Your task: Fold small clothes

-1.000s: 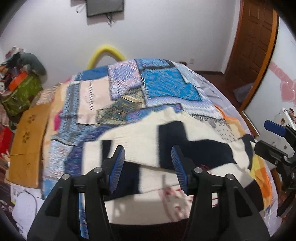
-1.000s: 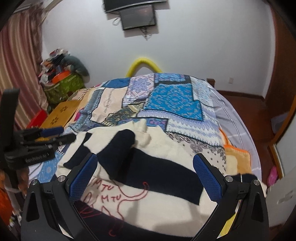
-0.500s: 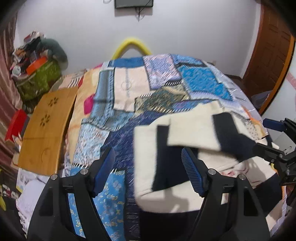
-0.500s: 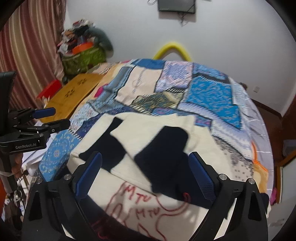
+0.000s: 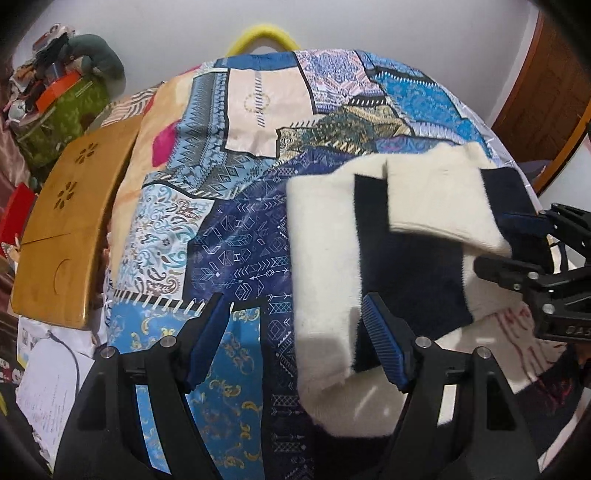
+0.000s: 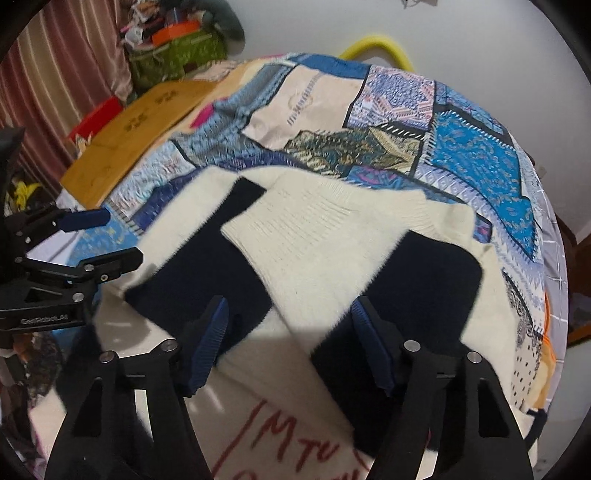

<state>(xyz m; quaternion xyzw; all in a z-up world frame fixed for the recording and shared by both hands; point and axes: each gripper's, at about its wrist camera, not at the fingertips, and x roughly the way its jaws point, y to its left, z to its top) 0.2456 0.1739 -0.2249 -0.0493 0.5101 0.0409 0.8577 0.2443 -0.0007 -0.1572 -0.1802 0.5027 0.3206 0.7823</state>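
A cream and navy sweater (image 6: 332, 236) with red "MTU" lettering lies on the patchwork bedspread (image 6: 369, 110). Its sleeves are folded in across the body. In the left wrist view the sweater (image 5: 332, 240) lies at centre right. My left gripper (image 5: 295, 343) is open and empty, over the sweater's left edge; it also shows in the right wrist view (image 6: 92, 236). My right gripper (image 6: 288, 343) is open and empty above the folded sleeve; it also shows in the left wrist view (image 5: 524, 240) at the sweater's right side.
A wooden lap table (image 5: 66, 229) lies along the bed's left side. A green bag with clutter (image 5: 62, 114) stands beyond it. A yellow curved tube (image 5: 262, 35) rises at the bed's far end. A wooden door (image 5: 546, 92) is at right.
Both views have swung left and lower towards the sweater. A cream sleeve now lies folded across the body. My right gripper's jaws have narrowed but stay open.
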